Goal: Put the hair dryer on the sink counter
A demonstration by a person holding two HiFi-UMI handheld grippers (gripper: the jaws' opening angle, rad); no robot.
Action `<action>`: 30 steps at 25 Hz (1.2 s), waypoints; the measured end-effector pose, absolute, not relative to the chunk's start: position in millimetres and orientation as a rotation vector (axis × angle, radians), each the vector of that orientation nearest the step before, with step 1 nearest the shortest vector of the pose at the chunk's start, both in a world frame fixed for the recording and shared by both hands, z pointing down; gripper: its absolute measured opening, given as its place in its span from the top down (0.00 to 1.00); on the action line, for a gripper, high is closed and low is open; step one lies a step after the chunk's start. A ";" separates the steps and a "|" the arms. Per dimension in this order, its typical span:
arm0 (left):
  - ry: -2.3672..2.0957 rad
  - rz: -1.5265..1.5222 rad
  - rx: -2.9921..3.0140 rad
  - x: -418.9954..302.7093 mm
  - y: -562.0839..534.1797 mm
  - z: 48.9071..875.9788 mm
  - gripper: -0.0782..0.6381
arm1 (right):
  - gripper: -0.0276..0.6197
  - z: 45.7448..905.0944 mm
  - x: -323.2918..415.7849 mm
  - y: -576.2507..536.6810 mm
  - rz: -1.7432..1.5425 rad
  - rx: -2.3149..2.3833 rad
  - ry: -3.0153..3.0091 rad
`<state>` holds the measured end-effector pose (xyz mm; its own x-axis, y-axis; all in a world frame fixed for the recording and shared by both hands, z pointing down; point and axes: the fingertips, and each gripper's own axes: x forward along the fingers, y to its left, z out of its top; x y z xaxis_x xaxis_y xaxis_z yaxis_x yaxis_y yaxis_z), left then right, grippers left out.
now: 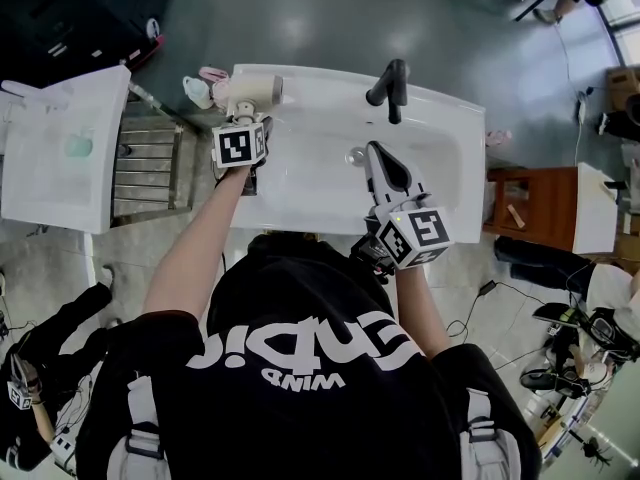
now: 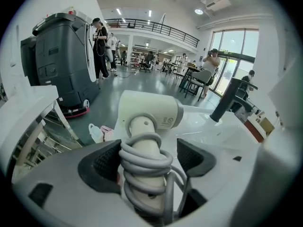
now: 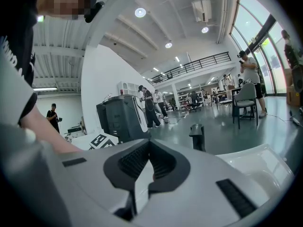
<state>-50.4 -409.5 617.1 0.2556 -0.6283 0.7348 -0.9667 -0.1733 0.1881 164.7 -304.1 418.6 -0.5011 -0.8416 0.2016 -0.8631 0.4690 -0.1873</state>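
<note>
The cream hair dryer (image 1: 258, 92) lies on the far left corner of the white sink counter (image 1: 300, 203), its grey cord coiled round the handle. In the left gripper view the hair dryer (image 2: 151, 110) has its handle between the jaws of my left gripper (image 2: 149, 160). The jaws stand wide, and a small gap shows at the right pad (image 2: 191, 156). In the head view my left gripper (image 1: 245, 118) is right behind the dryer. My right gripper (image 1: 376, 151) hovers over the basin, shut and empty; the right gripper view shows my right gripper (image 3: 150, 167) with its pads meeting.
A black faucet (image 1: 390, 83) stands at the counter's far edge. A white unit (image 1: 60, 148) and a metal rack (image 1: 150, 168) stand to the left, with bottles (image 1: 200, 90) on the floor beyond. A wooden table (image 1: 530, 208) is on the right. A grey machine (image 2: 61, 60) and people stand farther off.
</note>
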 end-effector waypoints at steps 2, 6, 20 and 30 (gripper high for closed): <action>-1.460 0.678 1.902 -49.6 -409.8 615.4 0.37 | 0.93 418.8 165.5 -303.5 0.407 1.526 -2.623; -1.481 0.673 1.918 -50.2 -409.8 610.5 0.35 | 0.93 418.4 165.7 -302.2 0.407 1.527 -2.627; -1.503 0.478 2.047 -50.8 -383.8 541.0 0.56 | 0.93 421.0 167.4 -296.3 0.423 1.541 -2.616; -1.311 0.338 2.151 -22.3 -329.9 494.5 0.87 | 0.93 412.4 164.8 -286.9 0.433 1.531 -2.642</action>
